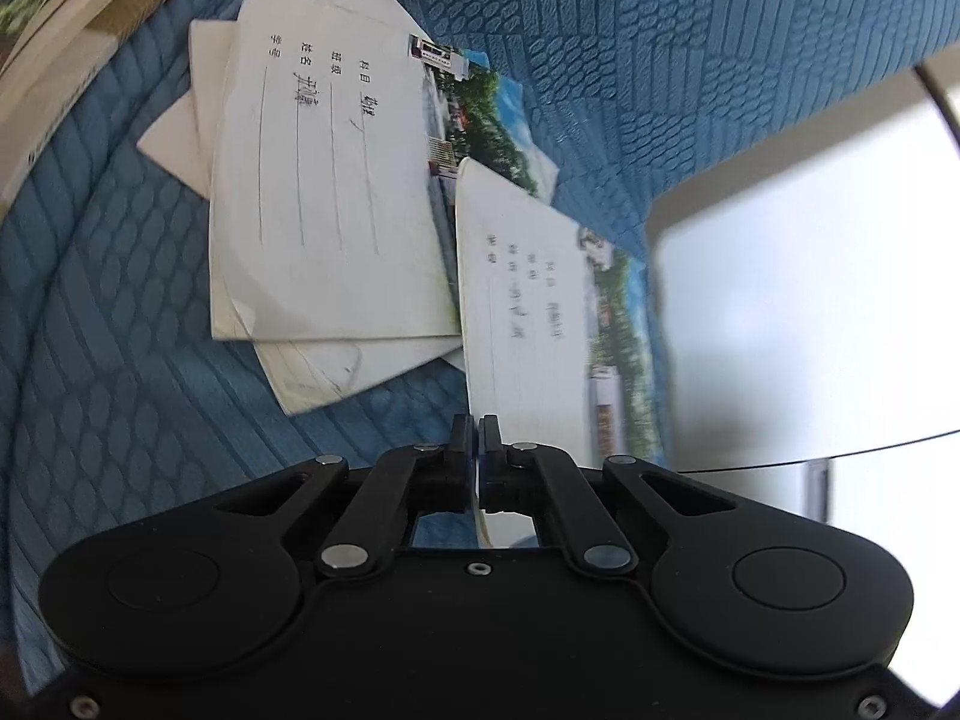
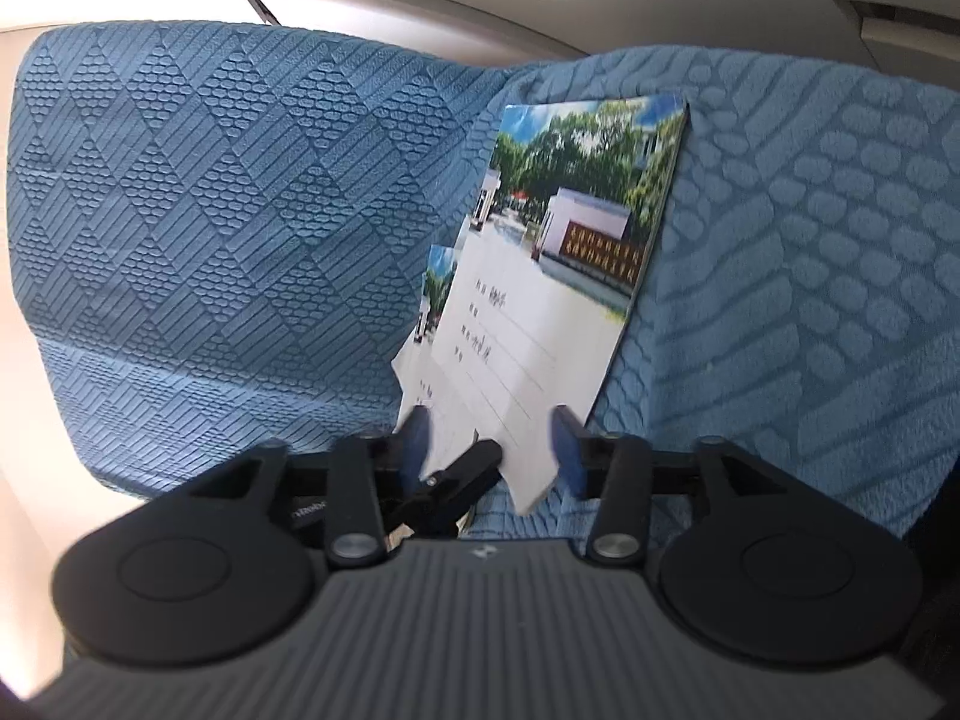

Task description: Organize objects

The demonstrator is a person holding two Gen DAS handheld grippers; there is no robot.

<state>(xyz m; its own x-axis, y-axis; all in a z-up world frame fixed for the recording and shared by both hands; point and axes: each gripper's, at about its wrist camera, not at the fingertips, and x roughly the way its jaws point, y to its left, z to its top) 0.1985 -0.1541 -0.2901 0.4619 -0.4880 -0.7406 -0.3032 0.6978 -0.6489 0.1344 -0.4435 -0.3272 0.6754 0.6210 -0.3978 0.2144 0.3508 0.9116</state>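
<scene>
One booklet [image 1: 528,300] edge between closed jaws

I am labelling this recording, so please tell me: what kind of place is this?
Probably a home room, on a bed or sofa: a blue quilted textured fabric cover lies under thin white school exercise notebooks with photo covers, with thick paperback books beside them.

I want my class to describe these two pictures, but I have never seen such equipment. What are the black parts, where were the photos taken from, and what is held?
Each black shape is a hand-held gripper; a person carries one per hand, each with a camera looking along its fingers. In the left camera's view, the left gripper is shut on the edge of a notebook. More notebooks lie on the blue quilted cover. In the right camera's view, the right gripper is open around the same notebook, not pressing it.
</scene>
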